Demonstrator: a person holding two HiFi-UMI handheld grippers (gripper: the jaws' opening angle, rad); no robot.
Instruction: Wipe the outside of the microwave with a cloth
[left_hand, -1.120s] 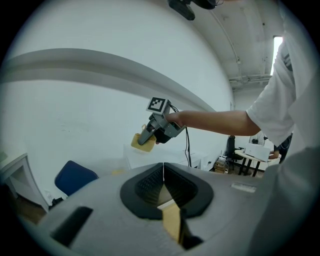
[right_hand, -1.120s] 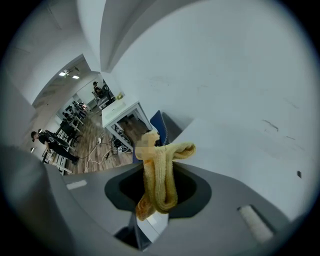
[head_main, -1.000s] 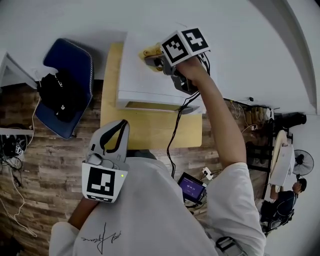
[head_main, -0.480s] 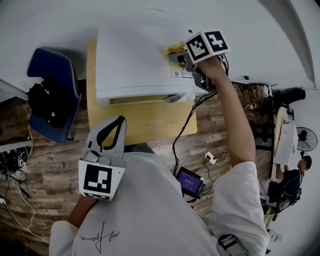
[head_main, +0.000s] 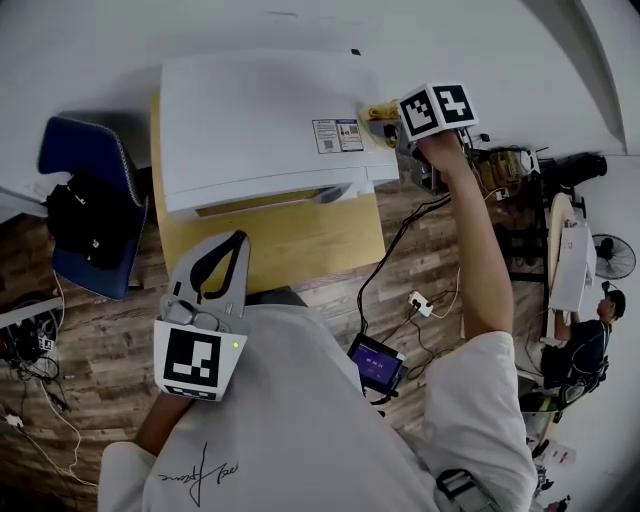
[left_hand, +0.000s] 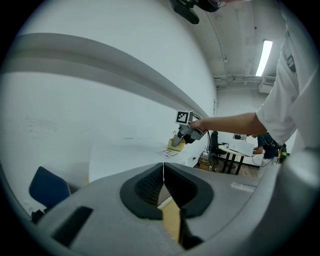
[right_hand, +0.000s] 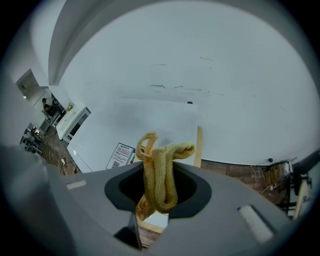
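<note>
The place looked like a lab or test room in an office building, not a home. Bare white walls (head_main: 250, 30) filled twelve o'clock of the head view, above a wood-plank floor (head_main: 90, 330). A microwave (head_main: 260, 120) sat alone on a small wooden table (head_main: 280, 245) against the wall. Loose cables (head_main: 35, 400) trailed at eight o'clock, and a white power strip (head_main: 418, 305) lay near four o'clock. At three o'clock stood a fan (head_main: 612, 257), with a seated person (head_main: 592, 350) beside a white work table (head_main: 562, 290). In the left gripper view a tube light (left_hand: 263, 57) and exposed pipes (left_hand: 240, 78) crossed the ceiling at one o'clock.
</note>
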